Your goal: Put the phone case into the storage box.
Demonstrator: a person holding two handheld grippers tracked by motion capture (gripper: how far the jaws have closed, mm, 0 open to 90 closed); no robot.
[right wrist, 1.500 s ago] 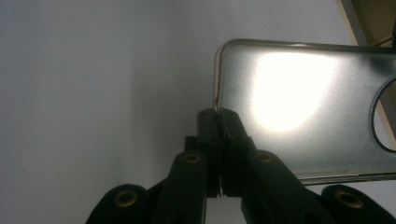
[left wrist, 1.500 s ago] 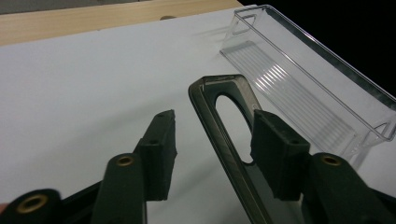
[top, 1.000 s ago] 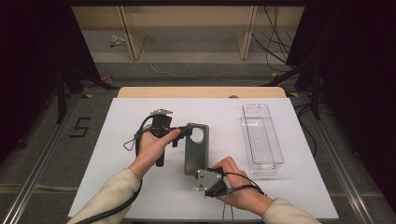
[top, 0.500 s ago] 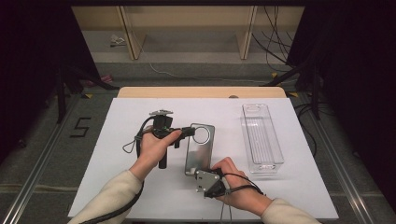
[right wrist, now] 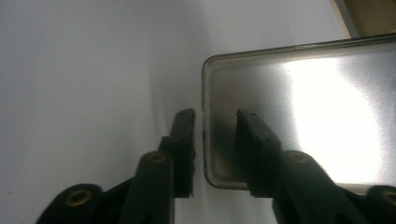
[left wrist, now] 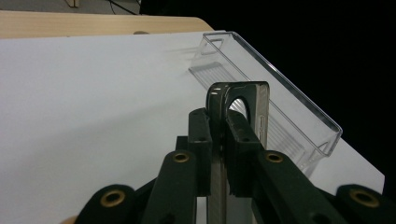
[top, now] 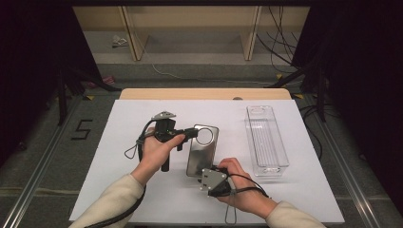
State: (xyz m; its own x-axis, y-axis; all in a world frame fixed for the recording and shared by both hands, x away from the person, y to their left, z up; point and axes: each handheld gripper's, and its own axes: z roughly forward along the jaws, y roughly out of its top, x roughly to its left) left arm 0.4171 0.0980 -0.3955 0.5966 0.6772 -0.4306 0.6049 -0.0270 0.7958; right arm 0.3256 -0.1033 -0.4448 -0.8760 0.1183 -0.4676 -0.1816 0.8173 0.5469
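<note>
1. a flat metal lid (top: 202,151) with a round hole near its far end lies on the white table cover (top: 119,190), about midway across, between the two hands.
2. the left gripper (top: 194,133) comes in from the left side of the lid, and its jaws are clamped on the lid's far end, right at the rim of the round hole.
3. in the left gripper view the lid (left wrist: 243,105) stands edge-on between the two black pads (left wrist: 201,135), which press on it from both sides; the hole shows just above them.
4. the left hand (top: 159,147) grips the tool's handle, with the grey three-cornered plate on top and a cable loop trailing to the left.
5. the right gripper (top: 213,172) sits at the lid's near end, held in the right hand (top: 240,187).
6. in the right gripper view its jaws have just been opening: the lid's rounded corner (right wrist: 224,135) lies between them, with a gap showing between the rim and one pad (right wrist: 184,135), so the grip is released.
7. a clear plastic tray (top: 266,137) lies lengthwise to the right of the lid, apart from it and from both hands.
8. in the left gripper view the same tray (left wrist: 299,116) runs just behind the clamped lid.
</note>
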